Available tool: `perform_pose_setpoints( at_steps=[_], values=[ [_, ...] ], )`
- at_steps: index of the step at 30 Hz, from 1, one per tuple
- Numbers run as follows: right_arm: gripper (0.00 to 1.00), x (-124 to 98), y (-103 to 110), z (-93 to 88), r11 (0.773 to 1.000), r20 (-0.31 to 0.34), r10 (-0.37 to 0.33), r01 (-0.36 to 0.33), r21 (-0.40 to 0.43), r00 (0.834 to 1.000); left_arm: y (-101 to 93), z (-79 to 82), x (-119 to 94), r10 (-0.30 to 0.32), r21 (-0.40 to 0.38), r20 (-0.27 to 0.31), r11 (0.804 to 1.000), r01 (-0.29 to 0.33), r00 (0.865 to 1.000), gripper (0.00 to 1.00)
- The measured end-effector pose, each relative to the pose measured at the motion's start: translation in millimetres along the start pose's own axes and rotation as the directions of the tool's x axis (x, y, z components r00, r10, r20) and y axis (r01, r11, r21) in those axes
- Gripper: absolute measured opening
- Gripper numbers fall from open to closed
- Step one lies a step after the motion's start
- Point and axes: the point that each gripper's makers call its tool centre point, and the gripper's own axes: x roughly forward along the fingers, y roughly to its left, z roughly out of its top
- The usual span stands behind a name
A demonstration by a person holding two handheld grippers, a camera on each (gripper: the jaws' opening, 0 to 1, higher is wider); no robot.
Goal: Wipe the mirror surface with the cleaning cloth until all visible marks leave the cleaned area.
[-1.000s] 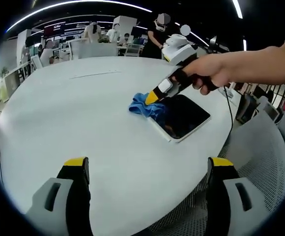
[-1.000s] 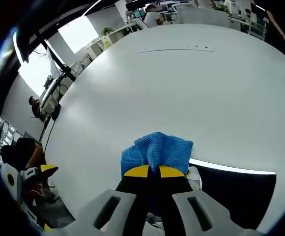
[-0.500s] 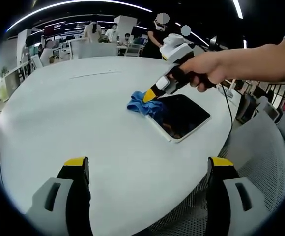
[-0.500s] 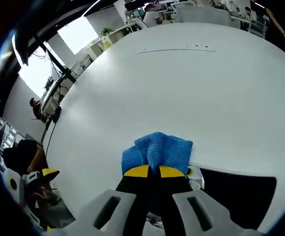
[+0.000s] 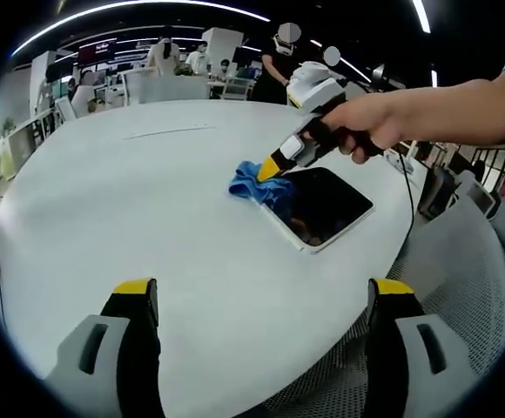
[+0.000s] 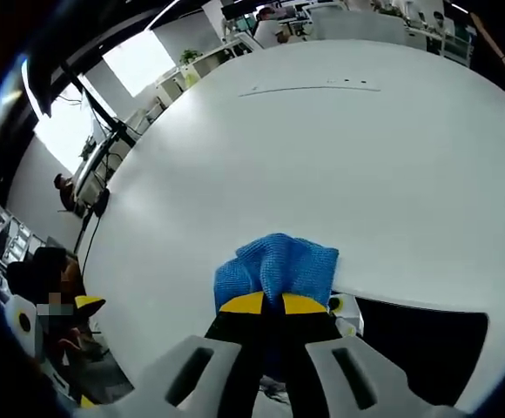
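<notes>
right gripper view: gripper (image 6: 274,304) clamps cloth (image 6: 276,267)

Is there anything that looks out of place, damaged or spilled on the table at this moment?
Nothing stands out. The mirror lies flat on the white table, near its edge. The right gripper holds the blue cloth bunched at the mirror's corner. No spill or damage is visible.
</notes>
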Motion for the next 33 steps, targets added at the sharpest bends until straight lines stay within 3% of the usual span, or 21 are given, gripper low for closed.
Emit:
perform_pose_setpoints(
  at_steps=[25,33],
  values=[
    [0.0,-5.5,-2.4,-2.6,1.0,0.011,-0.002,0.002,0.005,1.0,2.1,0.5,-1.6,0.012,-0.006,0.006,1.0,-0.011,1.0,0.99],
    [0.0,-7.6,-14.0,-3.1,1.0,0.018,-0.012,0.012,0.016,1.0,2.5,0.4,-1.8,0.014,-0.006,0.004,1.0,-0.014,1.0,0.99]
  ],
)
